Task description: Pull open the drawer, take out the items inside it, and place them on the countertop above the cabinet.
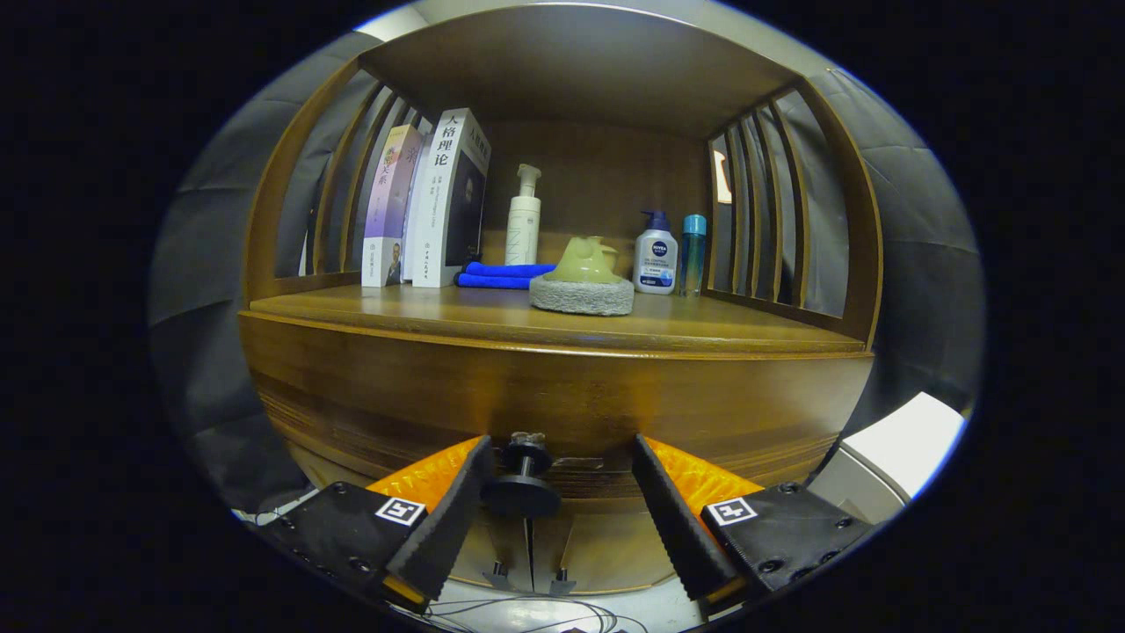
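A brown wooden cabinet has a closed drawer front [562,396] below its countertop [492,318]. A black round knob [522,492] sticks out of the drawer's lower middle. My gripper [559,457] is open, its two black fingers with orange sides standing either side of the knob; the knob lies close to the left finger [457,510], and a wider gap separates it from the right finger [672,514]. Neither finger touches it. The drawer's inside is hidden.
On the countertop stand books [431,202], a white pump bottle [524,220], a folded blue cloth [503,275], a green-handled scrub pad [583,281], a lotion bottle [656,257] and a teal bottle [693,251]. Slatted sides frame the shelf. A white box [905,440] sits beside the cabinet, right of the fingers.
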{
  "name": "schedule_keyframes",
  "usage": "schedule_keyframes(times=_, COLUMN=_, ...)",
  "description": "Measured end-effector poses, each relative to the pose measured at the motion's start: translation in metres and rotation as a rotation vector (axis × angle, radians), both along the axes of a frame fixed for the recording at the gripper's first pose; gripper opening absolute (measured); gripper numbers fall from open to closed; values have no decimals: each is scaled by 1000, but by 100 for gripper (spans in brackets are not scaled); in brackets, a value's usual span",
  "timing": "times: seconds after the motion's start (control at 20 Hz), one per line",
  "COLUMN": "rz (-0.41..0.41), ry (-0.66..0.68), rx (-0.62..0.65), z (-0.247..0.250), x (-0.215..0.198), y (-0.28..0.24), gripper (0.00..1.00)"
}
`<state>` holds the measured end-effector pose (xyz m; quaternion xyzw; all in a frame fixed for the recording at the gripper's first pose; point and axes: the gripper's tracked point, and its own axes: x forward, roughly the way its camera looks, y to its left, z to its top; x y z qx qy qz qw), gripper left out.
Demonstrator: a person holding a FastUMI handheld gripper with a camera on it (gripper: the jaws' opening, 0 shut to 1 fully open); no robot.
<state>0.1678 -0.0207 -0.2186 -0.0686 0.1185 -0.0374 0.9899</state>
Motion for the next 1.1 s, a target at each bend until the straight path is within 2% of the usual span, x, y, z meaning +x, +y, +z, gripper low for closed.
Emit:
schedule_keyframes(times=0.15, rz=13, ry=26, rx=-23, z=0, x=-4, y=0, gripper=100)
schedule_keyframes(times=0.3, rz=24, ry=23, rx=-18, z=11, x=-30, y=4, gripper=99)
schedule_keyframes(times=1.1, rz=-3, ry=-255, rx=4, z=179, x=-141, y=-22, gripper=98)
